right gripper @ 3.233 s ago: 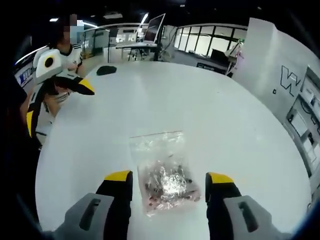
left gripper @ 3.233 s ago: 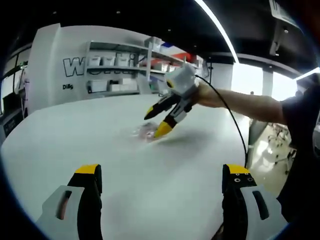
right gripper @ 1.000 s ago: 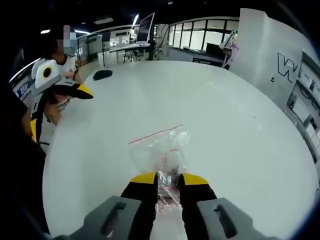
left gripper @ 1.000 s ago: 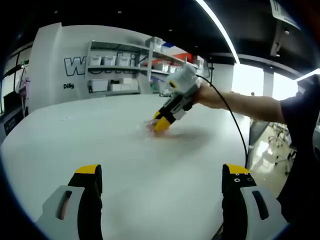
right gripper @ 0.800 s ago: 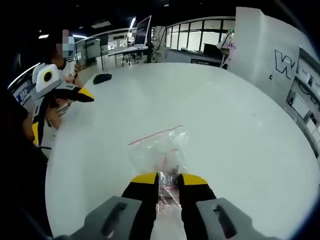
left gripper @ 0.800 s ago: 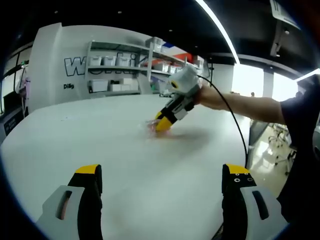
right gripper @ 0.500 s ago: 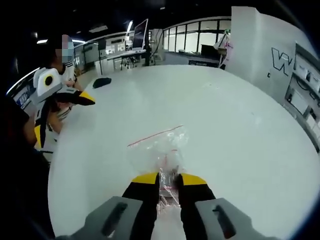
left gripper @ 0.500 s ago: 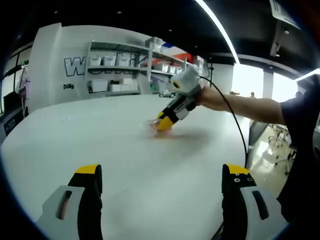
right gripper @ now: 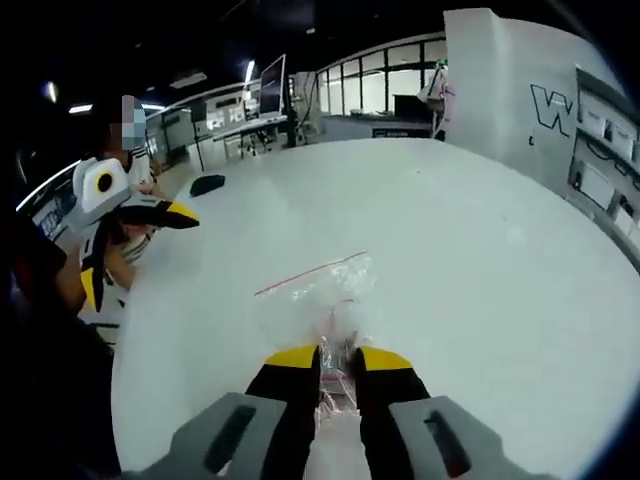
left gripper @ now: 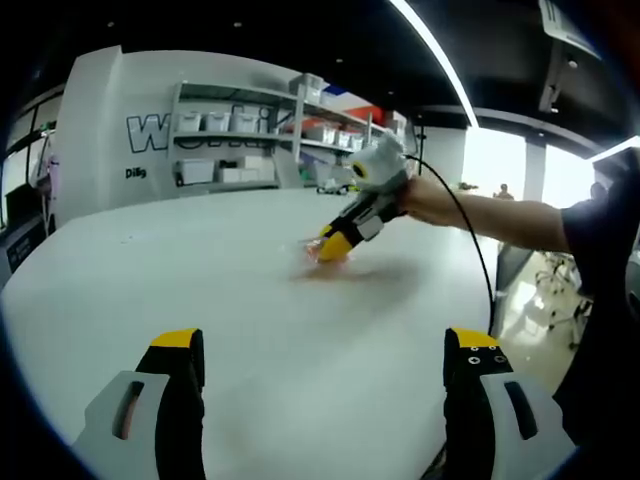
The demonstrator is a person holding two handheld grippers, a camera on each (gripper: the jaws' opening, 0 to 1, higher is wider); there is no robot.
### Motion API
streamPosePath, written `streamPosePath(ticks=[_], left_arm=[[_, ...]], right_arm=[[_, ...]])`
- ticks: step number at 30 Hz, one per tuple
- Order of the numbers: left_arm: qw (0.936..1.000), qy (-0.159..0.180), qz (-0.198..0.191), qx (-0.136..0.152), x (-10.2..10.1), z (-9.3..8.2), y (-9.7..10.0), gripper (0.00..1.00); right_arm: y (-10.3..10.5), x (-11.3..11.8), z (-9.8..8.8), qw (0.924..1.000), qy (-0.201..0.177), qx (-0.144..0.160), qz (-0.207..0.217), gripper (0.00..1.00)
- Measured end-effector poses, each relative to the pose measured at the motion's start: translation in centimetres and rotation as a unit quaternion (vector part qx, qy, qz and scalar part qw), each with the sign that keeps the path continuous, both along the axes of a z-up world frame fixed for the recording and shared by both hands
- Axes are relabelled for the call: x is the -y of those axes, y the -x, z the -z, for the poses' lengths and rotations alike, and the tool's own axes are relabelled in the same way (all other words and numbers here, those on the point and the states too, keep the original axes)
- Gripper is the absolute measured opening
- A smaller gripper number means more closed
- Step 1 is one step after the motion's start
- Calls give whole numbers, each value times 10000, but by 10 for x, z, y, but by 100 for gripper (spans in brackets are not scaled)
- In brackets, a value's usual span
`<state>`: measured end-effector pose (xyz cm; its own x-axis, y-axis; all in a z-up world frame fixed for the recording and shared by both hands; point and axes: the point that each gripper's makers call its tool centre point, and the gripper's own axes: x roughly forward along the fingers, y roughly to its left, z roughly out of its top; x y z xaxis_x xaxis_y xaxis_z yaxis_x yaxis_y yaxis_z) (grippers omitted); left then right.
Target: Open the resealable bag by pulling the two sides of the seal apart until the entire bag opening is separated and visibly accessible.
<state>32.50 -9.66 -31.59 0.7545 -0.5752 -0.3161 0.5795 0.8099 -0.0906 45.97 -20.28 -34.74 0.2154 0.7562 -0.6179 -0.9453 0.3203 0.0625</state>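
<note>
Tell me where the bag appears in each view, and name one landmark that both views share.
Left gripper view: the bag lies on the white table, a little above the picture's centre, under the tip of the right tool.
Right gripper view: the bag is at lower centre, pinched by the right tool.
Shared landmark: the wall with the large letter W.

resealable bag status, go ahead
Right gripper shut on clear plastic resealable bag, bottom end. Red seal strip not yet parted. Left gripper open, away from bag.
</note>
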Motion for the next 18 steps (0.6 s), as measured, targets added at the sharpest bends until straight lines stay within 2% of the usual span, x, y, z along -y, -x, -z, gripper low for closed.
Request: streamPosePath(ticks=[18], left_arm=[[10000, -9, 28, 4, 3, -1, 1, 99]], right_arm=[[17, 2, -2, 9994, -259, -217, 51, 9]])
